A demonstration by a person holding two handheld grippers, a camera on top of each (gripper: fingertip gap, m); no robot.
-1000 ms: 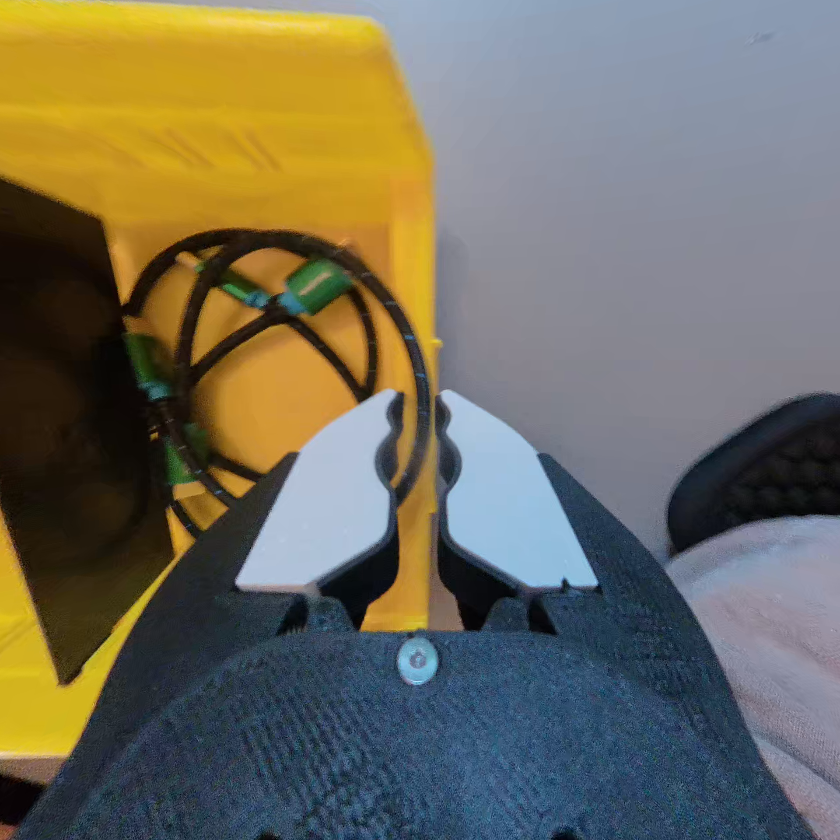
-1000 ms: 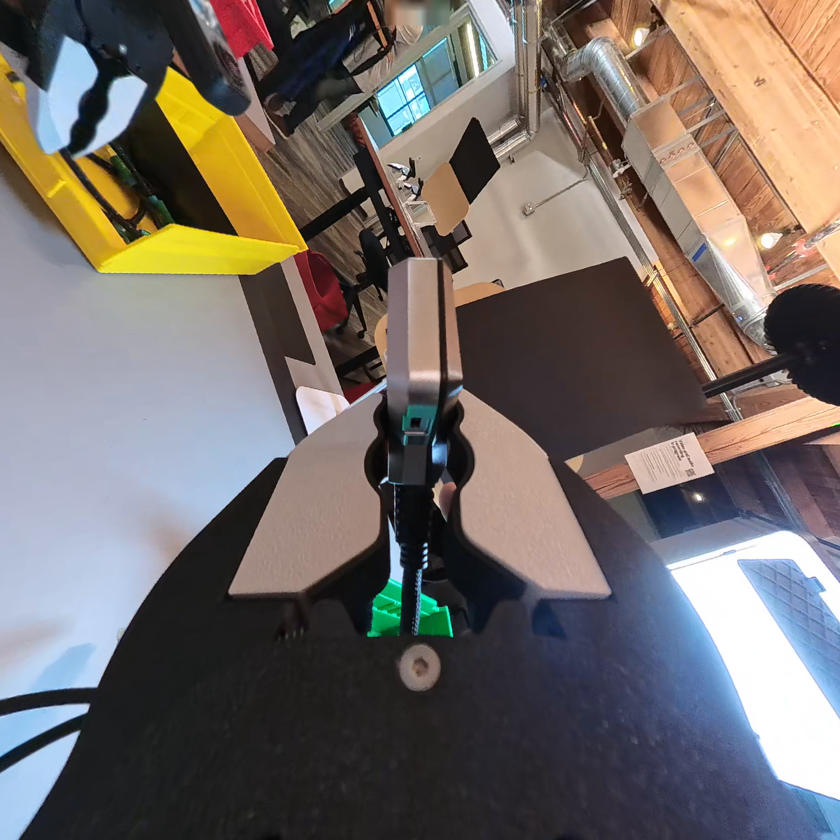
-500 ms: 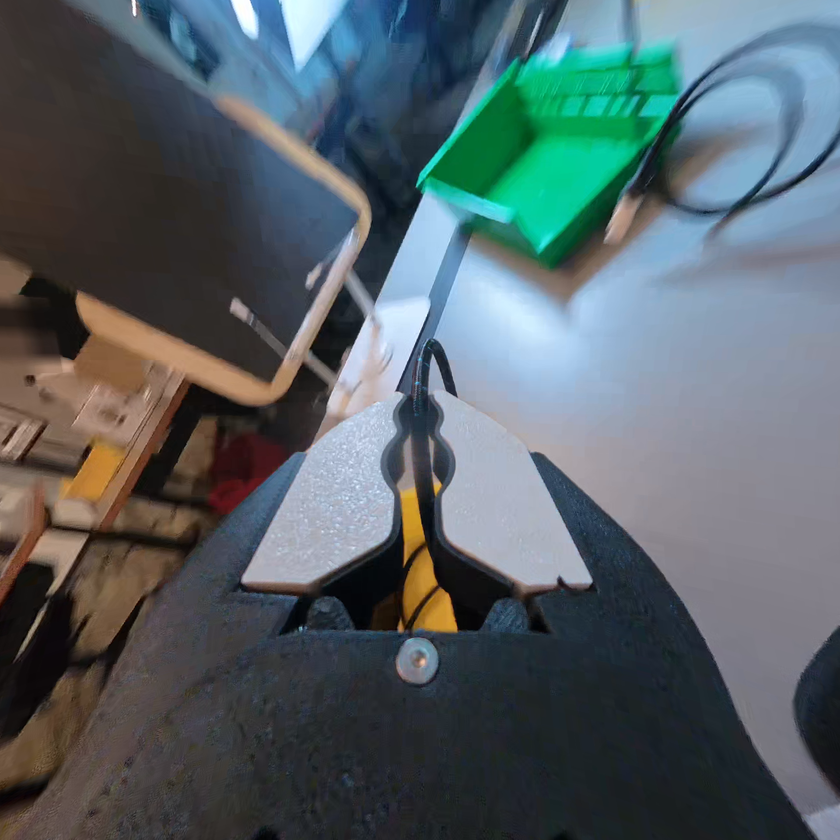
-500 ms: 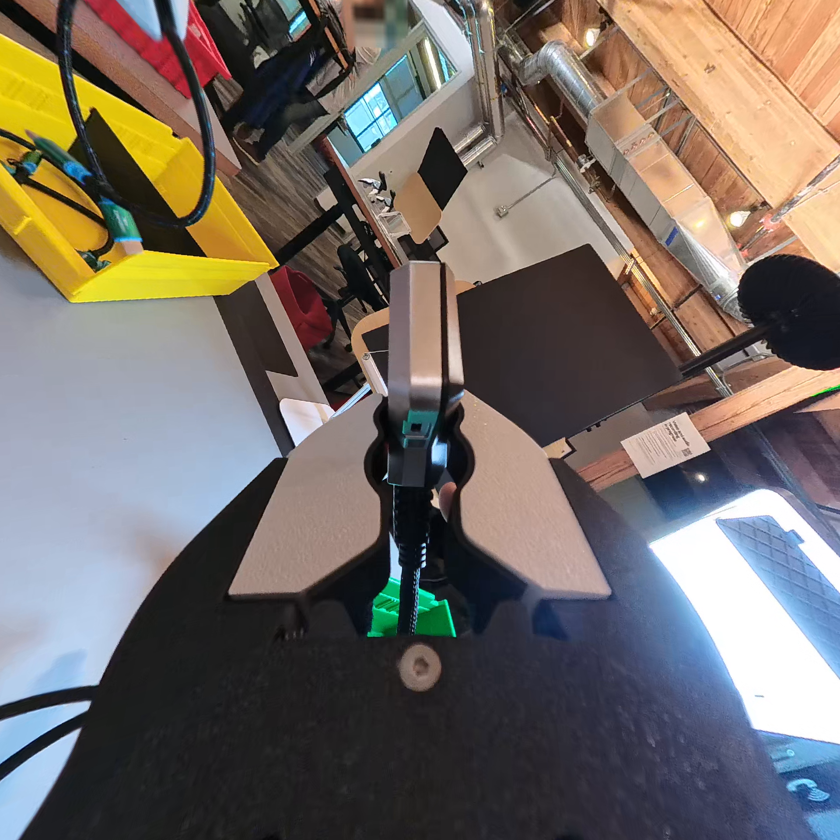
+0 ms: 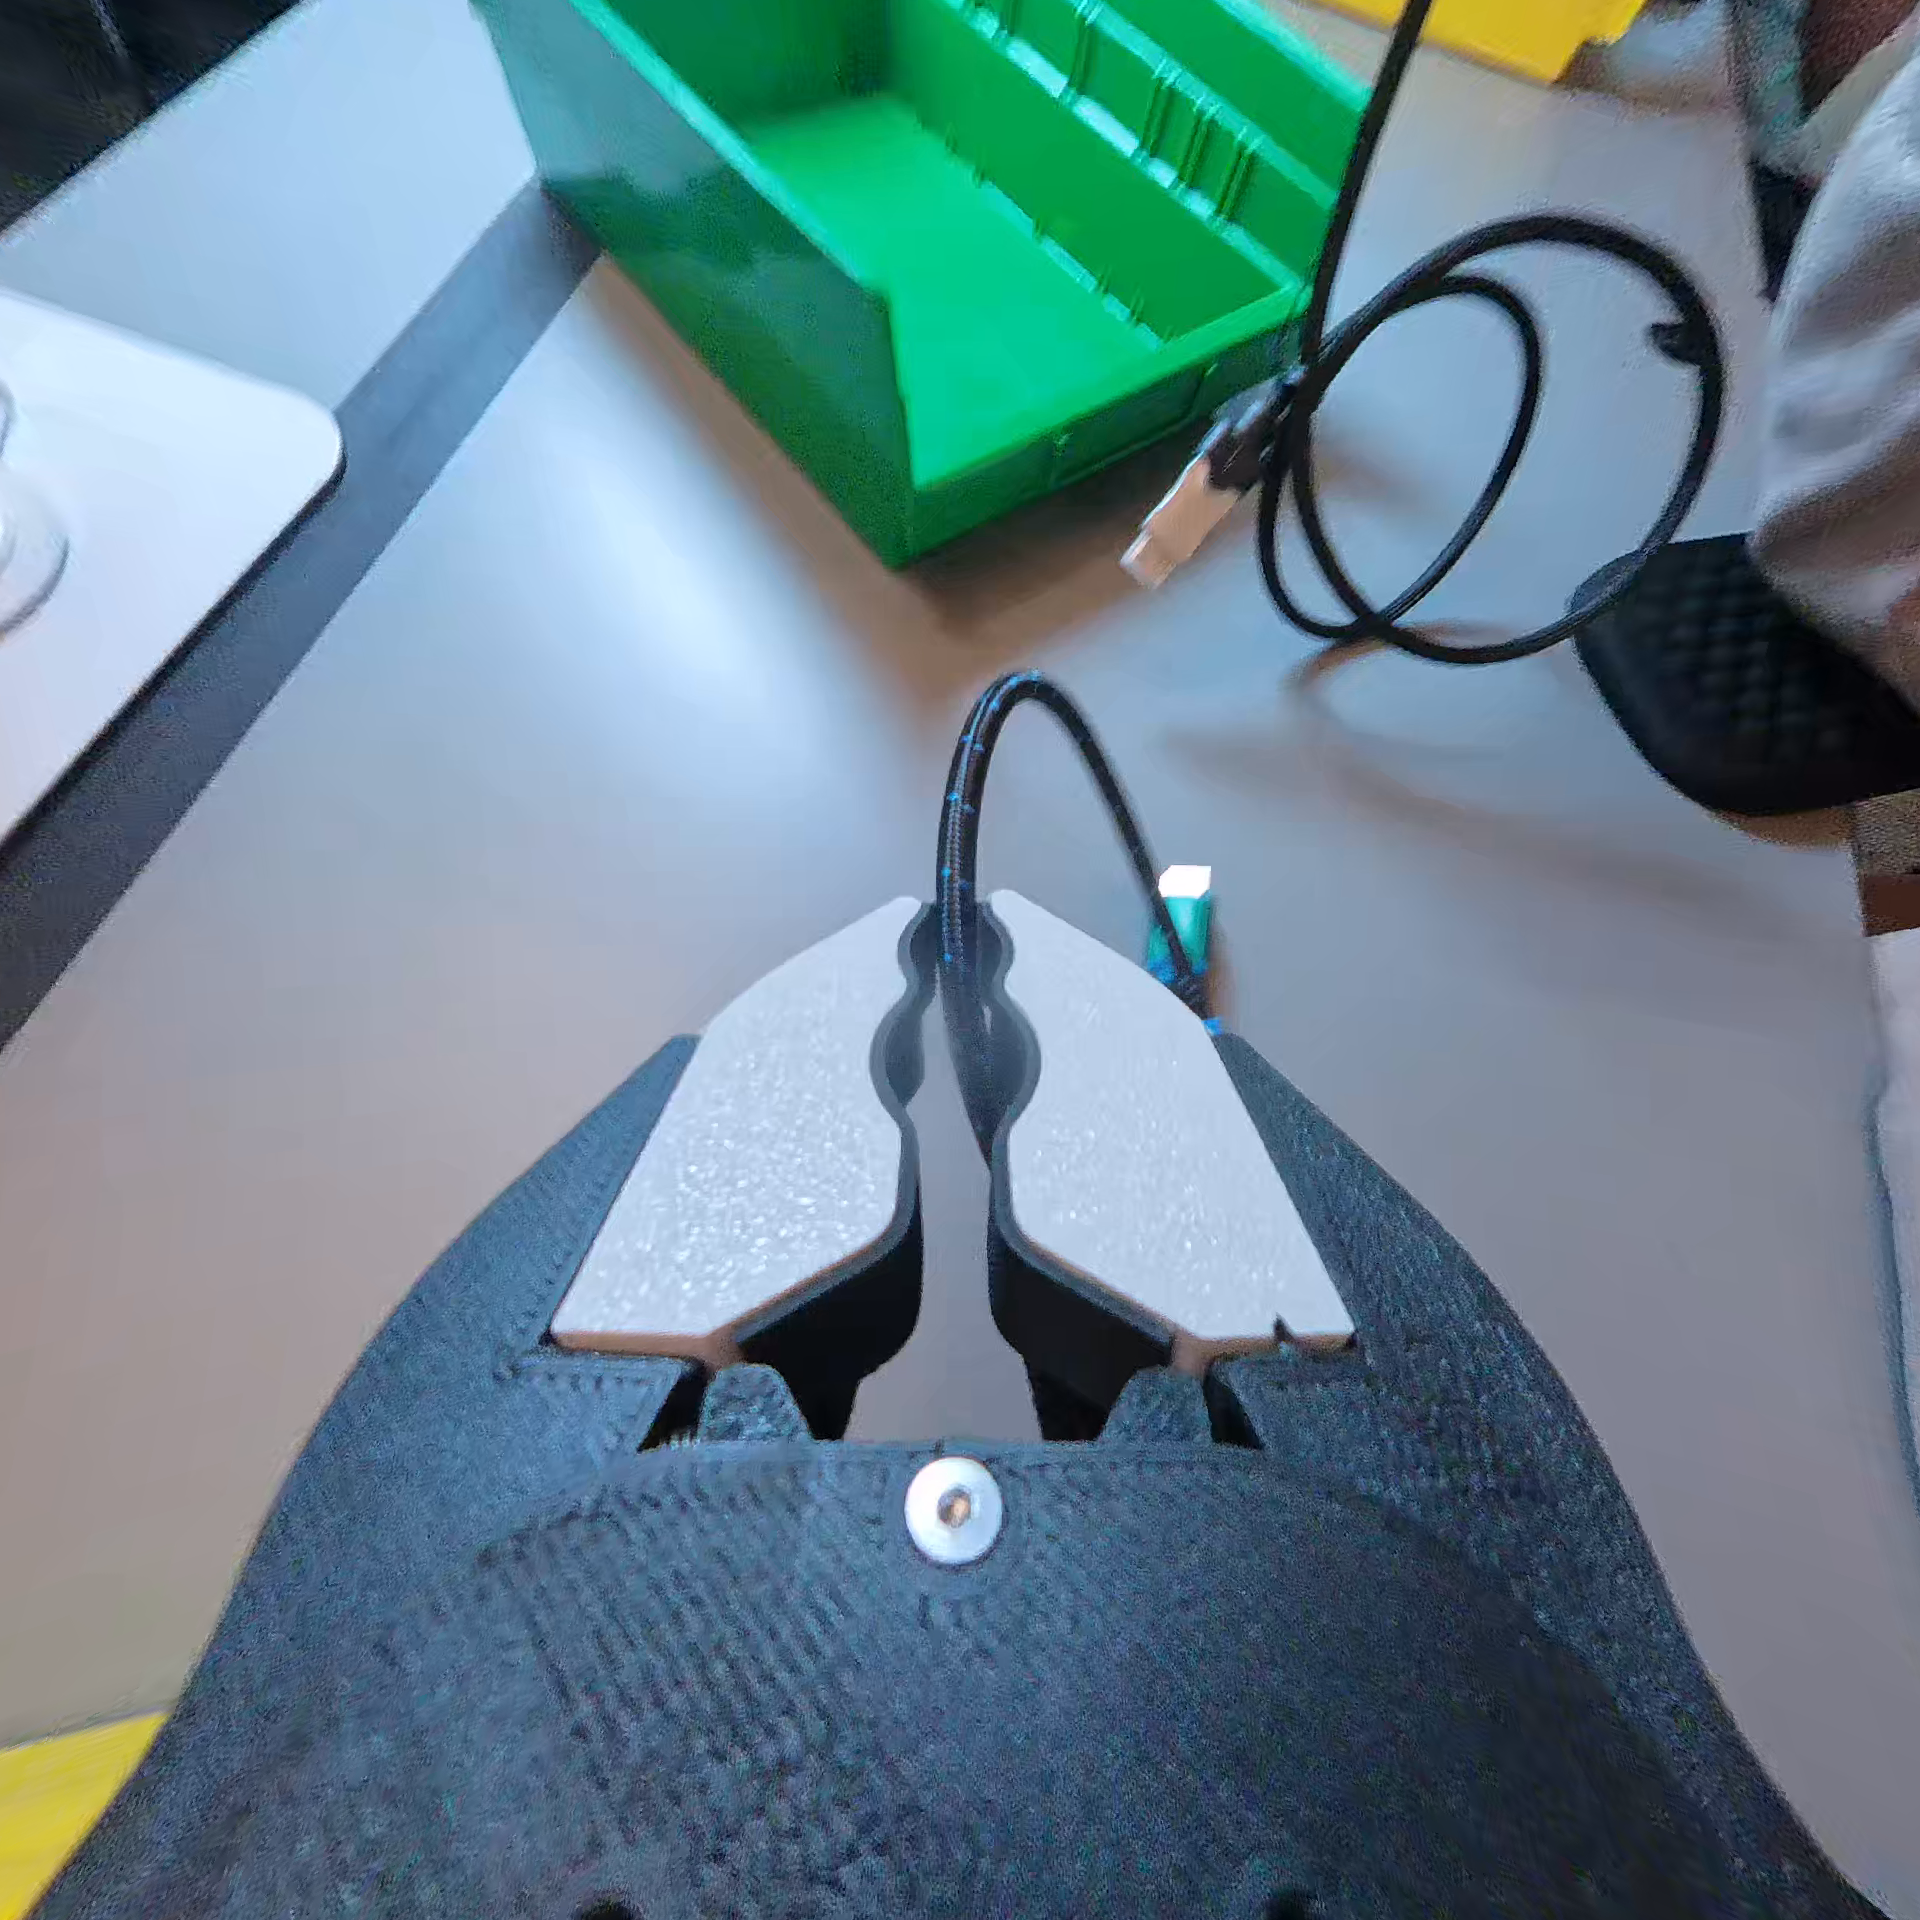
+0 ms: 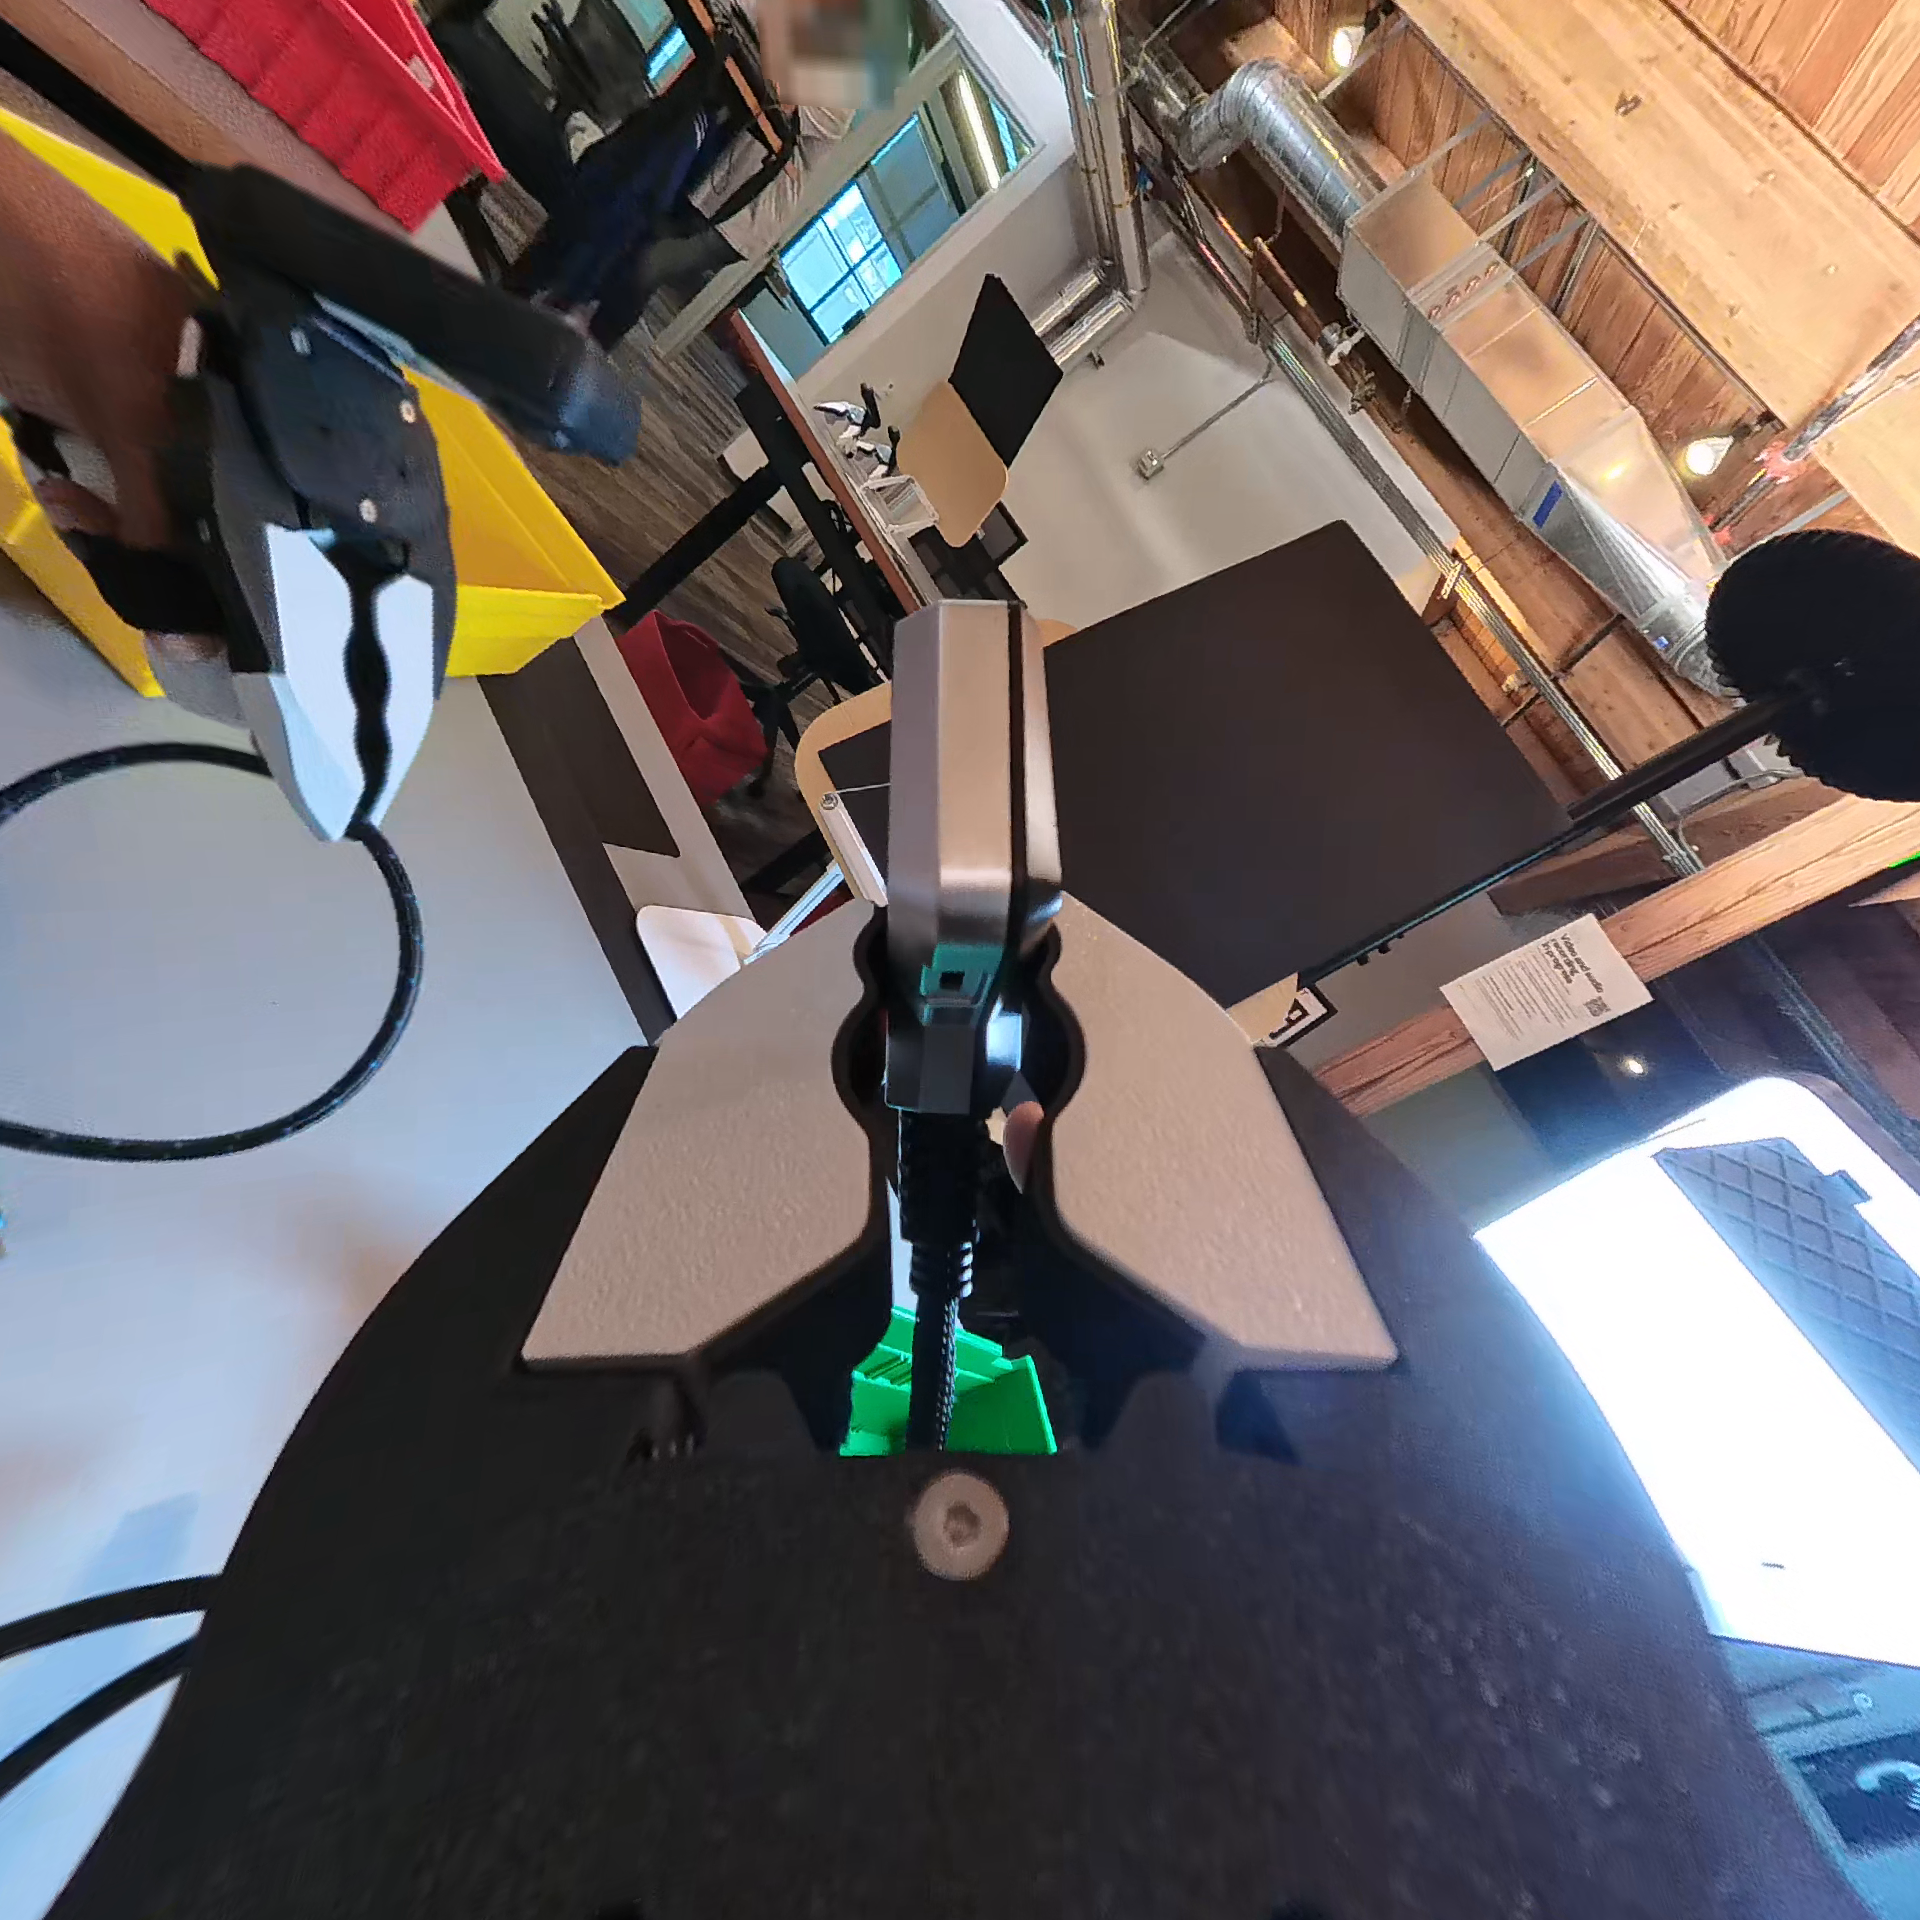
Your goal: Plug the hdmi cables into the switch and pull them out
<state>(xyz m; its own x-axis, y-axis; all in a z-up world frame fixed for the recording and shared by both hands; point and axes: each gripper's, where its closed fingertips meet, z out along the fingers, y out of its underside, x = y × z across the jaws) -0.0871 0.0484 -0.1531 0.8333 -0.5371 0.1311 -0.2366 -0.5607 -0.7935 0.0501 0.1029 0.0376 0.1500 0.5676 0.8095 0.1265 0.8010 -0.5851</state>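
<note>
Left gripper [image 5: 958, 920]: angled down over the grey desk [image 5: 436, 790], held above its surface. In the right wrist view the same gripper [image 6: 348, 821] shows at upper left, tips pointing downward, with a hand [image 6: 73, 343] behind it. Its fingers [image 5: 769, 1122] are nearly together, clamped on a black braided hdmi cable [image 5: 961, 821]. The cable rises out of the tips, arches over to the right and ends in a teal-collared plug [image 5: 1184, 914] hanging just beside the right finger, clear of the desk.

Right gripper [image 6: 956, 987]: tipped upward, facing the room and ceiling rather than the desk. Its fingers [image 6: 727, 1174] are closed on a grey slab-shaped switch [image 6: 961, 769], held edge-on and upright. A dark plug with a teal band [image 6: 951, 1023] is seated in the lower end of the switch, between the fingers; its cable runs back toward the gripper body.

Writing: a white printed sheet [image 6: 1543, 987] hangs on a wooden beam at right; its text is too small to tell. No markings are visible on the switch or the plugs.

Other items: an open green bin [image 5: 935, 260] lies on the desk ahead of the left gripper. A second black cable [image 5: 1496, 436] lies coiled just beside it, with a silver-tipped connector [image 5: 1195, 509]. A yellow bin [image 6: 499, 540] sits behind the left gripper in the right wrist view.
</note>
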